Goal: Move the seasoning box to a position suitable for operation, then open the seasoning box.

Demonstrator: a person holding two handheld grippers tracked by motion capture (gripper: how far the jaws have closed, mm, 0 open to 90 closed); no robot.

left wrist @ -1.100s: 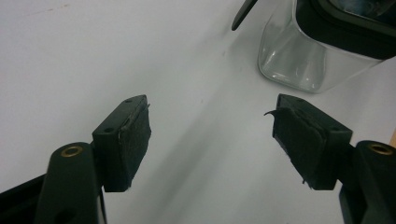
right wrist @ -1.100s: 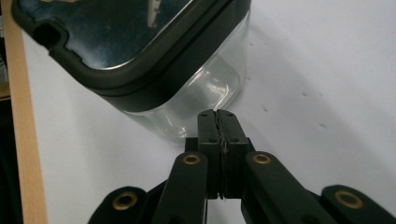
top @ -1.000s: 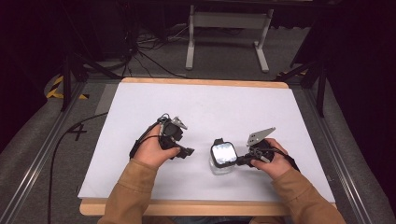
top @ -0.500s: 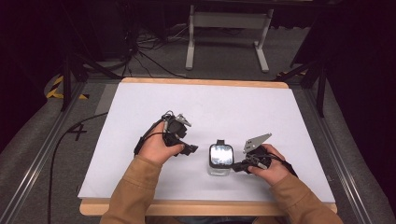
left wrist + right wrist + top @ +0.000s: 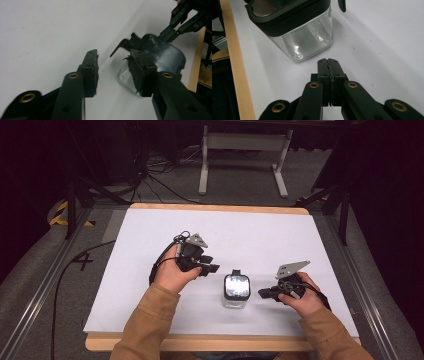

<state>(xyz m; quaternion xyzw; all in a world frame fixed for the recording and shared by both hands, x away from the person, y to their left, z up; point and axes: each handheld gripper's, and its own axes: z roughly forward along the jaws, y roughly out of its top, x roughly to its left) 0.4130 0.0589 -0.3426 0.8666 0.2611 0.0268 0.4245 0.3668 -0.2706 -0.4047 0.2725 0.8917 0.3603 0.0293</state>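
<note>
Clear lidded jar (image 5: 235,291) stands near the table's front edge (image 5: 220,342) between the empty, just-closing left tongs (image 5: 210,266) and clenched right tongs (image 5: 263,293).

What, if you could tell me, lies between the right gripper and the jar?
Nothing: in the right gripper view only bare white table separates the shut right gripper from the clear jar. The high view shows the same small gap.

White table (image 5: 150,240); grey metal stand (image 5: 242,142) and cables (image 5: 160,175) on floor behind.
</note>
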